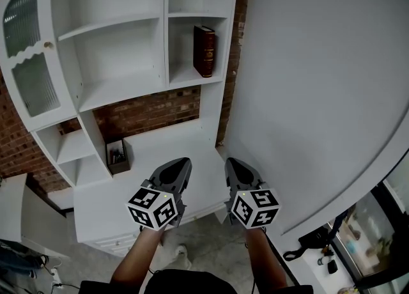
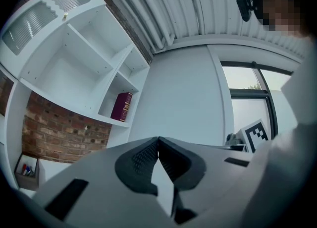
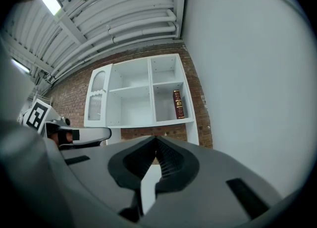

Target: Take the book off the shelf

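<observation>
A dark red book stands upright in the lower right cubby of the white shelf unit. The left gripper view has the book far off at upper left, and the right gripper view has the book straight ahead above the jaws. My left gripper and right gripper hang side by side well below the shelf, over the white desk top. Both are shut with nothing between the jaws, as the left gripper and right gripper show tips touching.
A large white wall panel fills the right side. Red brick backs the desk under the shelves. A small box of pens sits at the desk's left. The shelf unit has a glass door at its left end.
</observation>
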`<action>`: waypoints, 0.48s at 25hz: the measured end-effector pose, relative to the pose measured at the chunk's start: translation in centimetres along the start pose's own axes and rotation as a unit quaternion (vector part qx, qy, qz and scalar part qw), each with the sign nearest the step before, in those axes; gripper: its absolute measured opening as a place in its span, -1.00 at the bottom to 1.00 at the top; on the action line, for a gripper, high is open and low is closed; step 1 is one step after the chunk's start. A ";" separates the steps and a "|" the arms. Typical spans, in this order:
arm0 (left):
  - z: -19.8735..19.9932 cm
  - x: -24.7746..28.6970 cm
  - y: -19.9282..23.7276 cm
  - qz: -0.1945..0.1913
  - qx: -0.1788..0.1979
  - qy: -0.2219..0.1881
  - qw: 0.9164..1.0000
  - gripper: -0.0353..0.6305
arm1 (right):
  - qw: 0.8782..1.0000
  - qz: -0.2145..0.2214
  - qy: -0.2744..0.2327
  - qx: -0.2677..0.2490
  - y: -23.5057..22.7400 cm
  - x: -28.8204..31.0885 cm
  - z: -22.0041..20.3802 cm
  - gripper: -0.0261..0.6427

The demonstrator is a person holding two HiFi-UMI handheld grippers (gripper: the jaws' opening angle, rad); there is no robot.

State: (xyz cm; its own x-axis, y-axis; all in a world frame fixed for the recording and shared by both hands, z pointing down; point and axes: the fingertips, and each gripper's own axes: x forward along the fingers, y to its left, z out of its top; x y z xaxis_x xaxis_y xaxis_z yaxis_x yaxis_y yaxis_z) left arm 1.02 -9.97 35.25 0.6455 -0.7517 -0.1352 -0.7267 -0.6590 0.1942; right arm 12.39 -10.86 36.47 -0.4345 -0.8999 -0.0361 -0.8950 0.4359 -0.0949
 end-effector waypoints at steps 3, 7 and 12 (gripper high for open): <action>-0.1 0.9 1.0 0.001 -0.001 0.003 1.000 -0.85 | 1.000 0.004 -0.002 0.000 -0.4 1.3 0.0 -0.87; 0.2 2.0 2.5 0.002 0.004 0.005 1.000 -0.85 | 1.000 0.009 -0.007 -0.001 -0.7 3.3 0.3 -0.87; 0.9 3.8 4.6 0.001 0.004 0.005 1.000 -0.85 | 1.000 0.009 -0.005 -0.003 -1.4 6.0 0.4 -0.87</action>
State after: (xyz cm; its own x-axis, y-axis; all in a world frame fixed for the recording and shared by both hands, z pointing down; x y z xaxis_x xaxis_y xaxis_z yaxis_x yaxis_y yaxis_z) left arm -0.07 -15.90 34.79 0.6463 -0.7527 -0.1256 -0.7299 -0.6578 0.1857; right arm 11.02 -16.89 35.98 -0.4493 -0.8921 -0.0475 -0.8877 0.4518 -0.0884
